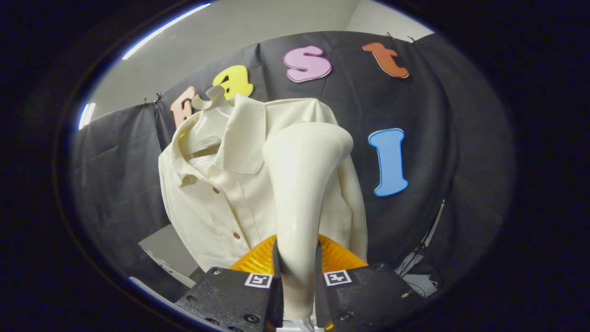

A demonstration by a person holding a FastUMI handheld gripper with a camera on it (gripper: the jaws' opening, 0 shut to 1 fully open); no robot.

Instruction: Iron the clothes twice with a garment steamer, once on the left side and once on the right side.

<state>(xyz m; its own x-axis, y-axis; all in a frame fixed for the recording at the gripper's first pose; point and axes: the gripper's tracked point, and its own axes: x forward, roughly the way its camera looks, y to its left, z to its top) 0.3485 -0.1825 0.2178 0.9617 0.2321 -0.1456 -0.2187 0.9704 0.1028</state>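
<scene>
Black cloth backs a hanging shirt (221, 198); gripper (297, 276) clamped on the upright steamer (302, 184), head raised toward the shirt just beyond

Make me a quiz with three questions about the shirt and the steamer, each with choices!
1. Where is the steamer?
A. between the gripper's two fingers
B. lying on the floor
C. hanging from the hanger

2. What colour is the shirt?
A. blue
B. cream
C. black

3. How is the shirt kept?
A. folded flat
B. rolled in a ball
C. hung on a hanger, collar up

Answers:
1. A, since both fingers press its handle, one on each side.
2. B, since its cloth is pale cream against the dark wall.
3. C, since the hanger's hook sticks out above the collar and the front drops straight down.
</scene>
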